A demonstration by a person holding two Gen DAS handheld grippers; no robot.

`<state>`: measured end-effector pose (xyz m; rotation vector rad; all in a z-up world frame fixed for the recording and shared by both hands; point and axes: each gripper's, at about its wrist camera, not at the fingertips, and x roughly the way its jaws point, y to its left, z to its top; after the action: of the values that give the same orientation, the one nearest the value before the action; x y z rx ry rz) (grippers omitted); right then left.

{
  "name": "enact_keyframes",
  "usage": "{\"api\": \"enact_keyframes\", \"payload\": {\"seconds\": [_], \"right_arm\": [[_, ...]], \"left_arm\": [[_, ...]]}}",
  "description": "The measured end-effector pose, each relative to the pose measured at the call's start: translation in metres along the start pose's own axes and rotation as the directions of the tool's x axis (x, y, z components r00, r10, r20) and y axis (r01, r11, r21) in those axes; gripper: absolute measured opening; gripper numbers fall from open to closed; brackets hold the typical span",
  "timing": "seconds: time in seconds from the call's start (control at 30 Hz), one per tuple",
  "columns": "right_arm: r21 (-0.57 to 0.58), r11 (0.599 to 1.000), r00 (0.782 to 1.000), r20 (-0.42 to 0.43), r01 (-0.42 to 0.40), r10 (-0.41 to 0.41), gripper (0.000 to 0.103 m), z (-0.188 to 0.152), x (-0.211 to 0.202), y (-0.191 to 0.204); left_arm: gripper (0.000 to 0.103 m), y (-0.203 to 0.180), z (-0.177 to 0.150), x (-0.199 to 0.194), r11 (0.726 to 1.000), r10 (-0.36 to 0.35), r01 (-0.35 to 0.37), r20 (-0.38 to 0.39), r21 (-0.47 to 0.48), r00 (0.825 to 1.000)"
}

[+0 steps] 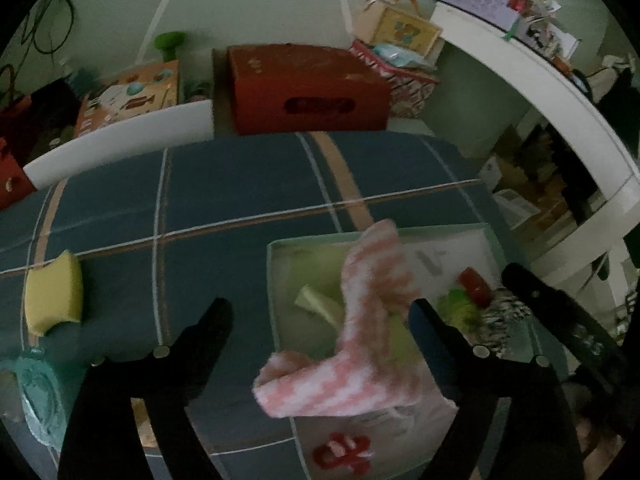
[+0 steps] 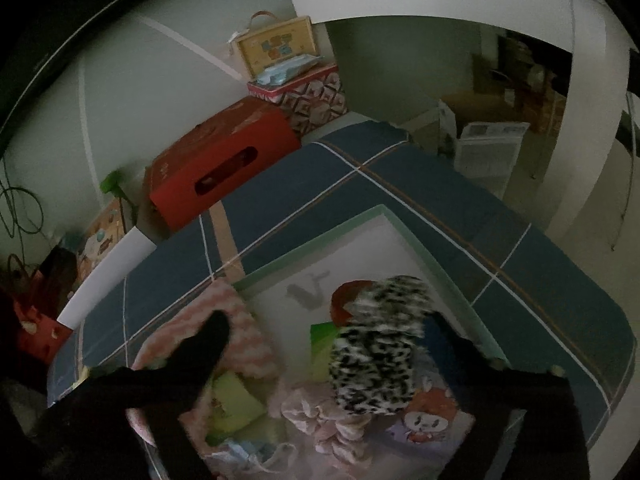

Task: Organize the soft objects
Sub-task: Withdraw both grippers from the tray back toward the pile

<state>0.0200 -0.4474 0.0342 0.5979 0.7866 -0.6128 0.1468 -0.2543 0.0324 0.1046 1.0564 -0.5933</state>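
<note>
1. Nearest the left gripper (image 1: 320, 312), the pink-and-white checked cloth (image 1: 360, 340) hangs between the wide-open jaws, blurred, half over the near rim of the pale green box (image 1: 276, 280) and half over the bed. Neither pad seems to press on it, so I judge it is being let go, not held.
2. Close by, the right gripper (image 2: 324, 328) has its jaws spread just as wide, with the black-and-white spotted fluffy piece (image 2: 376, 344) loose between them above the box's contents; it looks released too, though the blur keeps me from saying whether it touches one finger.
3. Inside the box lie a yellow-green pad (image 2: 232, 396), pale pink fabric (image 2: 320, 420) and something red (image 1: 474, 284), so the bin is already filling.
4. To do this step well, I would keep both jaws apart and lift straight away, so no fibre snags on a fingertip. The checked cloth looks likely to slide outside the rim; a nudge inward would settle it.
5. Further left on the blue plaid bed sheet (image 1: 200, 200), a yellow sponge (image 1: 54, 292) sits well apart from the box, probably the next thing to gather.
6. Beyond the bed stands a red cardboard box (image 1: 308, 92) against the wall.
</note>
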Motion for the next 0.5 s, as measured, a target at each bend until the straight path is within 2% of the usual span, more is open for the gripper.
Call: {"api": "enact_keyframes", "payload": {"seconds": [0.17, 0.5], "right_arm": [[-0.046, 0.999, 1.0, -0.012, 0.018, -0.018, 0.103, -0.004, 0.003, 0.011], [-0.131, 0.991, 0.999, -0.038, -0.013, 0.008, 0.103, -0.013, 0.005, 0.041]], "left_arm": [[0.095, 0.021, -0.001, 0.003, 0.997, 0.013, -0.015, -0.03, -0.076, 0.999], [0.095, 0.062, -0.005, -0.01, 0.982, 0.059, -0.065, -0.037, -0.175, 0.998]]}}
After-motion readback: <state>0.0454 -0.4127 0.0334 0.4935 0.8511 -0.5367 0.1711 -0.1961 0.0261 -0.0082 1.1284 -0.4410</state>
